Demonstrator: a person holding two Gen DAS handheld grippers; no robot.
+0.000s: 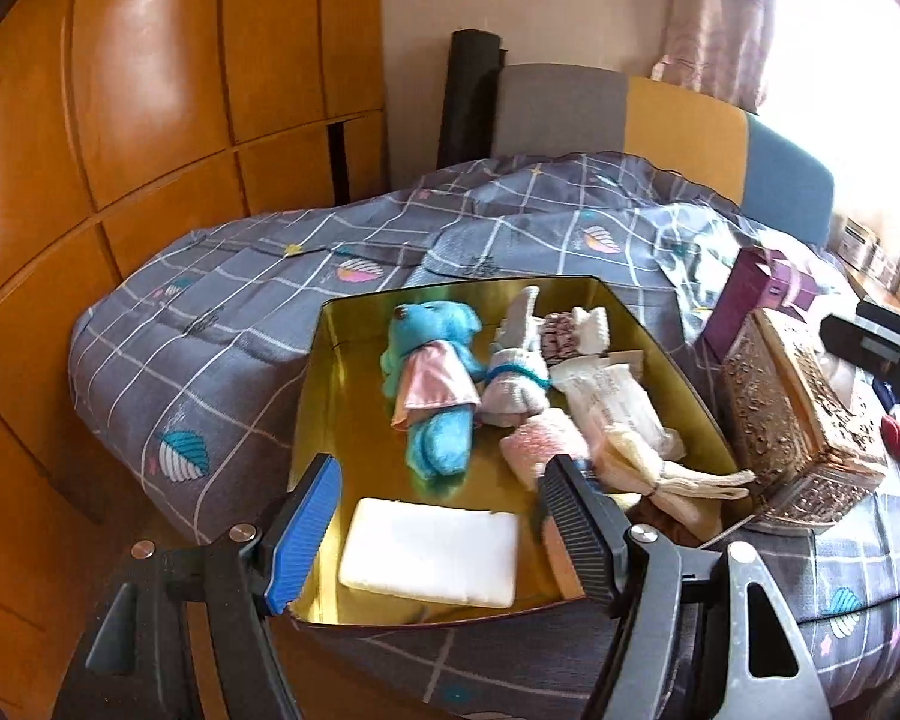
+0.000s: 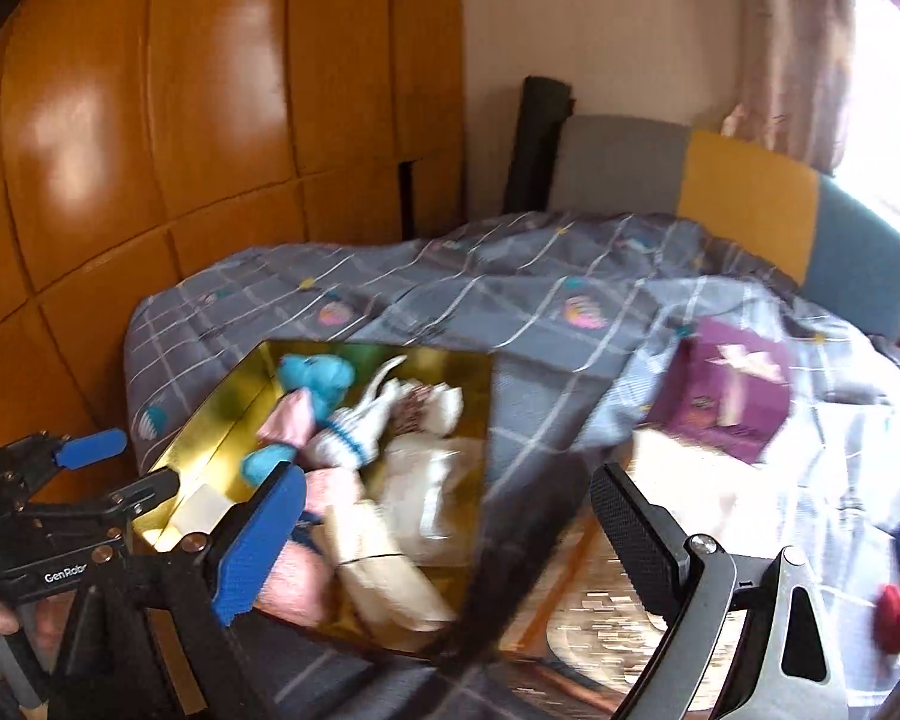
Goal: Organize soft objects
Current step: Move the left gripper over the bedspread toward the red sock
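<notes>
An open gold tin box (image 1: 324, 372) lies on the bed and holds soft things. Inside are a blue plush toy (image 1: 438, 360) in a pink cape, a white knitted bunny (image 1: 516, 372), a pink knitted piece (image 1: 546, 444), cream cloth bundles (image 1: 618, 414) and a flat white pad (image 1: 432, 558). My left gripper (image 1: 444, 468) hangs open over the box's near end with nothing between its fingers. My right gripper (image 2: 447, 480) stands wide open above the box's (image 2: 210, 420) right side, holding nothing. The picture in the right wrist view is blurred.
An ornate metal casket (image 1: 798, 420) stands right of the tin. A purple box (image 1: 750, 300) lies behind it and a red object (image 1: 897, 435) further right. The grey checked duvet (image 1: 210, 312) covers the bed. Wooden wardrobe doors (image 1: 150, 120) stand at left.
</notes>
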